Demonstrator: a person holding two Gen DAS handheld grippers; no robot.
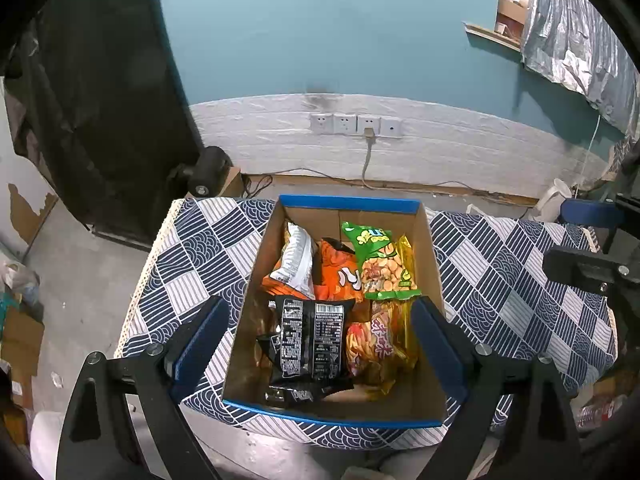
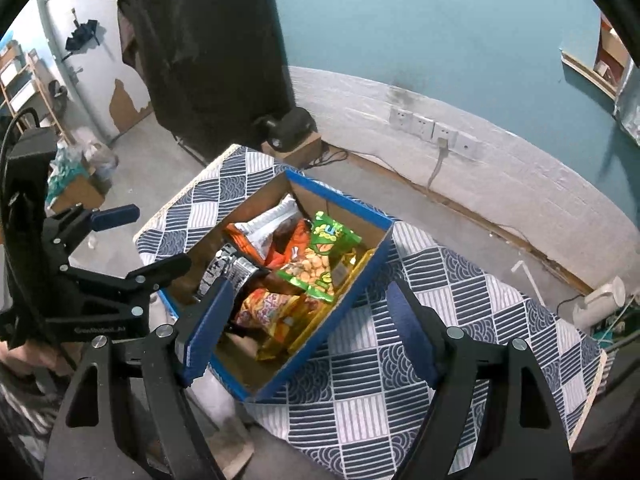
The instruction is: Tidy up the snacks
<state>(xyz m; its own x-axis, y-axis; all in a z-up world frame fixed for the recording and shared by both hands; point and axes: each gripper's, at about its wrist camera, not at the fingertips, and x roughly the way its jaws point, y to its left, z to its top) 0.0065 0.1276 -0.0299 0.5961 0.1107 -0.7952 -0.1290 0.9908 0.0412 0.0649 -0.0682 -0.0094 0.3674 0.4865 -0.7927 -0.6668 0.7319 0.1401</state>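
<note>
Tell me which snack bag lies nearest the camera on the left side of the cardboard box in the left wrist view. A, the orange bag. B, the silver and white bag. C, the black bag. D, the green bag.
C: the black bag fills the near-left part of the cardboard box, while the green bag, orange bag and silver and white bag all sit farther back.

Both grippers, the left gripper (image 1: pixel 320 344) and the right gripper (image 2: pixel 308 328), have matte black frames, silver screws and blue ribbed pads (image 2: pixel 208 328); faint white lettering, perhaps a brand, marks the left one.
</note>
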